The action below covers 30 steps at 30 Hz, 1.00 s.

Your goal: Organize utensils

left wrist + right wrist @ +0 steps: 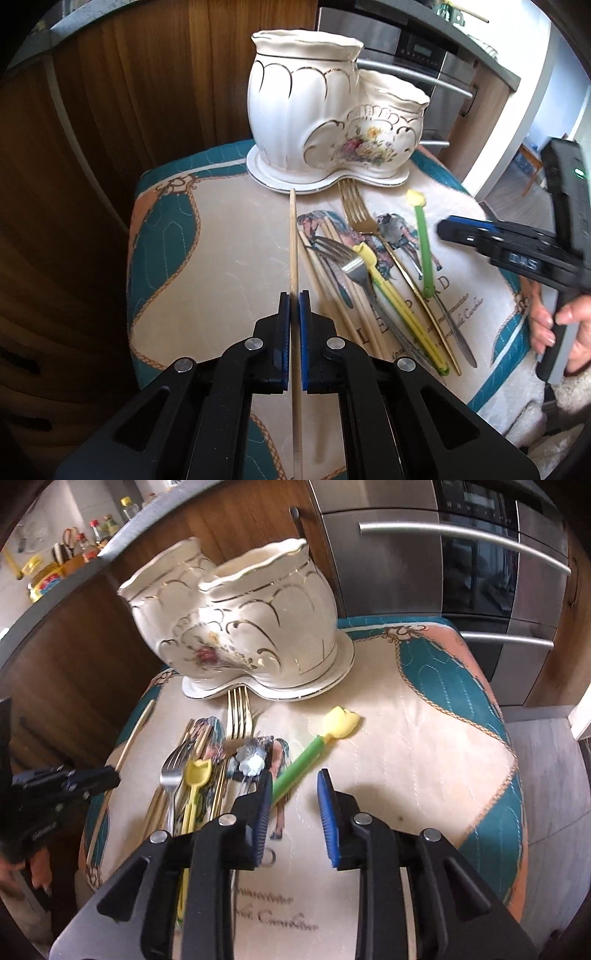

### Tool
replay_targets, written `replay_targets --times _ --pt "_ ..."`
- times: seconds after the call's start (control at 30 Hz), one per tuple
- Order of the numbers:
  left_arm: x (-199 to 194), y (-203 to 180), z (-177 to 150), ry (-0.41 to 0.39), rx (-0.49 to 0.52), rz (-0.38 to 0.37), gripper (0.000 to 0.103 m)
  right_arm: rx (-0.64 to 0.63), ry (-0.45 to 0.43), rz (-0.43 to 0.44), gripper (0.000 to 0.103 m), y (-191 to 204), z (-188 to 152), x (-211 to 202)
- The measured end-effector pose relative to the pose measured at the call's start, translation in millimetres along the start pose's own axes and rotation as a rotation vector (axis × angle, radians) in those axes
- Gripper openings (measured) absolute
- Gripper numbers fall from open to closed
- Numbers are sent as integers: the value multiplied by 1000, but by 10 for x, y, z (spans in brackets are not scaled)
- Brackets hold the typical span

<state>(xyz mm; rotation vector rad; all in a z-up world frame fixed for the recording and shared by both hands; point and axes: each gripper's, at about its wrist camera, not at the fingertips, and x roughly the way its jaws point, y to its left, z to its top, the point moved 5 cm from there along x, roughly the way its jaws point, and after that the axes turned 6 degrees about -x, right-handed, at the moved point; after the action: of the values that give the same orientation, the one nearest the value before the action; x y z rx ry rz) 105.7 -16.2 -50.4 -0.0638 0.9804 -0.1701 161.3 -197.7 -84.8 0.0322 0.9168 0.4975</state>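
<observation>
My left gripper (294,295) is shut on a thin wooden chopstick (293,236) whose far tip points at the white ceramic two-pot holder (325,122). To its right lies a pile: a silver fork (343,258), a gold fork (356,214), a yellow plastic utensil (384,288), more chopsticks and a green stick with a yellow tip (423,240). In the right wrist view my right gripper (294,773) is open over the cloth. The green stick (301,758) runs slantwise past its left finger, and no pad presses on it. Both pots of the holder (251,627) look empty.
A quilted cloth (406,738) with teal and orange borders covers the small table. Wooden cabinet fronts stand behind and to the left, a steel oven (461,572) behind right. A person's hand (554,325) holds the right gripper's handle. Floor drops off past the table's right edge.
</observation>
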Motion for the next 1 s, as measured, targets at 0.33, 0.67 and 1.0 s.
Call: replay_targets --times 0.33,0.67,1.0 --pt "-71 63 -5 -36 -6 -55 5 -100 98 -115 29 123 0 240" --pt "-27 105 -45 -28 -17 -79 5 -261 210 -113 22 109 -123 128" --pt "-51 80 -51 -34 0 -92 5 -254 124 -94 10 154 -90 147"
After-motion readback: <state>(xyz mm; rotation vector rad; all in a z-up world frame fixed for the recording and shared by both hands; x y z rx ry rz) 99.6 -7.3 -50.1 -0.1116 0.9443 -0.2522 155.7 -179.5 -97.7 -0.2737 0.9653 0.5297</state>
